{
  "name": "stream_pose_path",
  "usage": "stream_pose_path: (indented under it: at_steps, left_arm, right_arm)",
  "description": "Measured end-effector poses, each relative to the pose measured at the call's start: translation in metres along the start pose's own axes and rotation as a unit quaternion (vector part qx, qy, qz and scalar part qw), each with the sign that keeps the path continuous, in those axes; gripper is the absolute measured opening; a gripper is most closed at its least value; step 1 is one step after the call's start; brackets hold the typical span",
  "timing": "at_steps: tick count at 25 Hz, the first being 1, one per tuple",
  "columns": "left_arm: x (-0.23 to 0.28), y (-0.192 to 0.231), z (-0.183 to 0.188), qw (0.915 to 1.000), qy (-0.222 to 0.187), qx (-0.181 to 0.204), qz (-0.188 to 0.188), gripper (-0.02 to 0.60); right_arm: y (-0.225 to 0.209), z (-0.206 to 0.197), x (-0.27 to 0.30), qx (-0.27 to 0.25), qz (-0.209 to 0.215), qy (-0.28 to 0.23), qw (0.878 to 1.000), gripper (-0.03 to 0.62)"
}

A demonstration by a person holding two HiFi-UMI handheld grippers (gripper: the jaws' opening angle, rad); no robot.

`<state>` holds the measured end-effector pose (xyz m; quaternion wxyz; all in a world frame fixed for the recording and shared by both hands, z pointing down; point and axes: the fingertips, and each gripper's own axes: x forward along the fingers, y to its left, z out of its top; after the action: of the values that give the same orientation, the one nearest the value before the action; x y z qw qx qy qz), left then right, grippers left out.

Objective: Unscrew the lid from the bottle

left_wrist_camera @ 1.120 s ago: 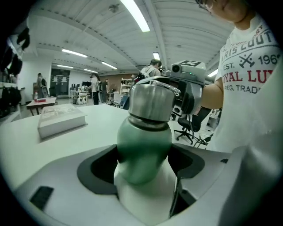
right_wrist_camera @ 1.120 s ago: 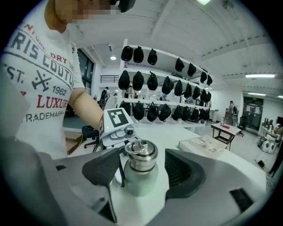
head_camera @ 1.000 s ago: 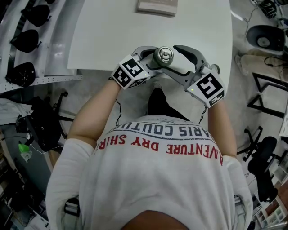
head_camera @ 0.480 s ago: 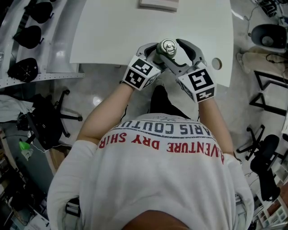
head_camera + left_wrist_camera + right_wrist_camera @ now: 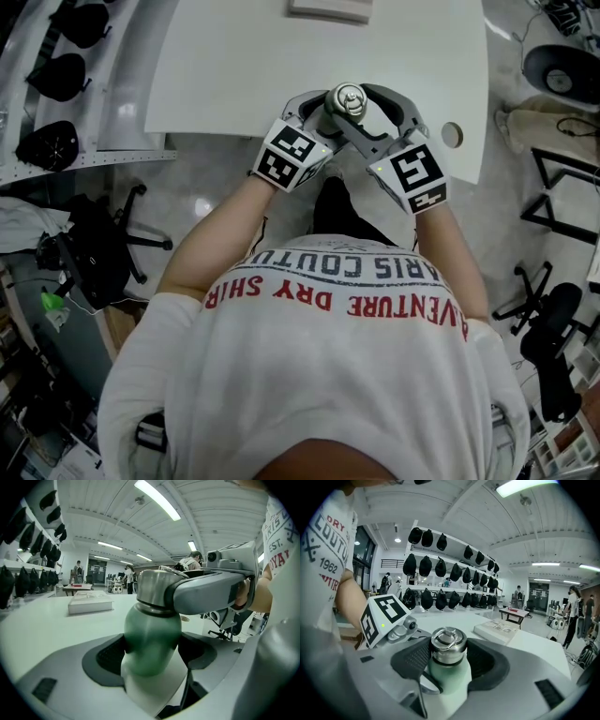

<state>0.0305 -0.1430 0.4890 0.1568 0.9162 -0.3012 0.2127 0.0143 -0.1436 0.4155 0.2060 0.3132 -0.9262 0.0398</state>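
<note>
Left gripper (image 5: 152, 657): jaws part-spread, both pads (image 5: 110, 656) clamped on the green body of the bottle (image 5: 151, 630), which is upright at the near edge of the white table (image 5: 234, 66). Right gripper (image 5: 449, 662): jaws have just been closing and now pinch the steel lid (image 5: 448, 645) between both pads.
</note>
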Motion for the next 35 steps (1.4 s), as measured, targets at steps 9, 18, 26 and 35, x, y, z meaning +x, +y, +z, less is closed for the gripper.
stream_pose_path:
  at_steps: [9, 18, 26, 35]
  left_arm:
    - [-0.003, 0.001, -0.001, 0.9961, 0.020, 0.042, -0.076, 0.370]
    - [-0.008, 0.000, -0.006, 0.9788, 0.063, 0.097, -0.169, 0.370]
    - [-0.010, -0.002, -0.009, 0.9511, 0.100, 0.150, -0.251, 0.370]
    - [-0.012, -0.002, -0.010, 0.9232, 0.133, 0.185, -0.309, 0.371]
  right_arm:
    - [0.003, 0.003, 0.004, -0.030, 0.065, 0.006, 0.997, 0.238]
    - [0.012, 0.004, 0.007, -0.083, 0.181, 0.023, 0.980, 0.238]
    - [0.016, 0.005, 0.008, -0.126, 0.264, 0.036, 0.956, 0.238]
    - [0.016, 0.004, 0.009, -0.170, 0.293, 0.050, 0.939, 0.239]
